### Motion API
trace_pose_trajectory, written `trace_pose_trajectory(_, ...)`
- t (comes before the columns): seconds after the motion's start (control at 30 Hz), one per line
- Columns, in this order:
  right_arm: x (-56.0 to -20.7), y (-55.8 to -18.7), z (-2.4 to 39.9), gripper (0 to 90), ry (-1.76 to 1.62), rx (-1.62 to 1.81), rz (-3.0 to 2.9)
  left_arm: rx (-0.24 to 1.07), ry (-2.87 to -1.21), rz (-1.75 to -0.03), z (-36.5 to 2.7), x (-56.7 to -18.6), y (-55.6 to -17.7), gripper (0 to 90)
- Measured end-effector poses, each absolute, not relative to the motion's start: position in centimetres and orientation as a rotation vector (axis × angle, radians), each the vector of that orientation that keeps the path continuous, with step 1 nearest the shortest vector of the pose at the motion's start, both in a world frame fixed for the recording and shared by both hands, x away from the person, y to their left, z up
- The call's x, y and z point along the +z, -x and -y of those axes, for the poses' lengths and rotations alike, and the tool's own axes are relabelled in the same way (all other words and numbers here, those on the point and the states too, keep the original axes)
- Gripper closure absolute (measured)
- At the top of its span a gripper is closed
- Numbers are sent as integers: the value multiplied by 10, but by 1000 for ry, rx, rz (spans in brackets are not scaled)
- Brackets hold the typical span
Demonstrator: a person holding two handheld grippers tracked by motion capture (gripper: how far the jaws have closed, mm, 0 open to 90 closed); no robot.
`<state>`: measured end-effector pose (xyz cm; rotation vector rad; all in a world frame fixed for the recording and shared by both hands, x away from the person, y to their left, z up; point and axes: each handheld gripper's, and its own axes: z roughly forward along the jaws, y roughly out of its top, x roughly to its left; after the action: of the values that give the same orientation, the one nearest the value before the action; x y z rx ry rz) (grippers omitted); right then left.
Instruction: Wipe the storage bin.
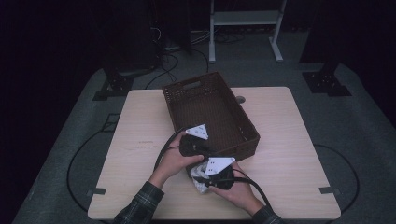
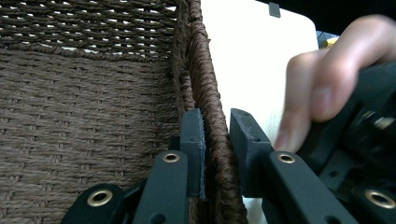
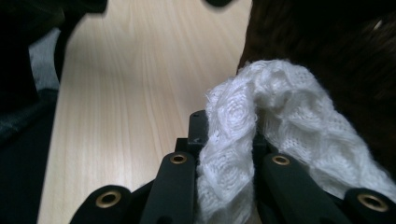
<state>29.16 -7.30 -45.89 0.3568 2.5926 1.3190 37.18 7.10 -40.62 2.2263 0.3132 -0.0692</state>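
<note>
The left gripper is clamping the near wall of the brown woven basket, one jaw sitting inside the wall and the other outside it, as the left gripper view is showing plainly. If that pinch is giving way or sitting too low on the weave, the basket is likely to be skidding across the wooden table the moment anything is pushed against it. Just to the right, the right gripper is clenching a white knitted cloth, which is bunching up between its jaws and hanging just in front of the basket's near wall, low over the table. The risk here, as I am judging it, is the loose knit snagging on the rough rim or draping half outside as it is going over. The two hands are working very close together, so the grippers and their trailing cables are crowding each other, and the near wall itself is standing between cloth and basket floor.
</note>
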Motion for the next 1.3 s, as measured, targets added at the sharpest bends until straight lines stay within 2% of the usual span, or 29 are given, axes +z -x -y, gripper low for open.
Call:
trace_pose_trajectory(0.33,-476,-296,72,792,-380,1256,-2664,-71,-2224,-318,-71,-406,-371,752)
trace_pose_trajectory(0.83,-468,-288,97,788,-417,1221,-2668,-73,-2223,-316,-71,-406,-372,752)
trace_pose_trajectory(1.13,-454,-275,127,787,-491,1232,-2643,-72,-2227,-310,-71,-406,-372,752)
trace_pose_trajectory(1.3,-446,-273,163,786,-603,1233,-2579,-73,-2226,-311,-71,-406,-372,752)
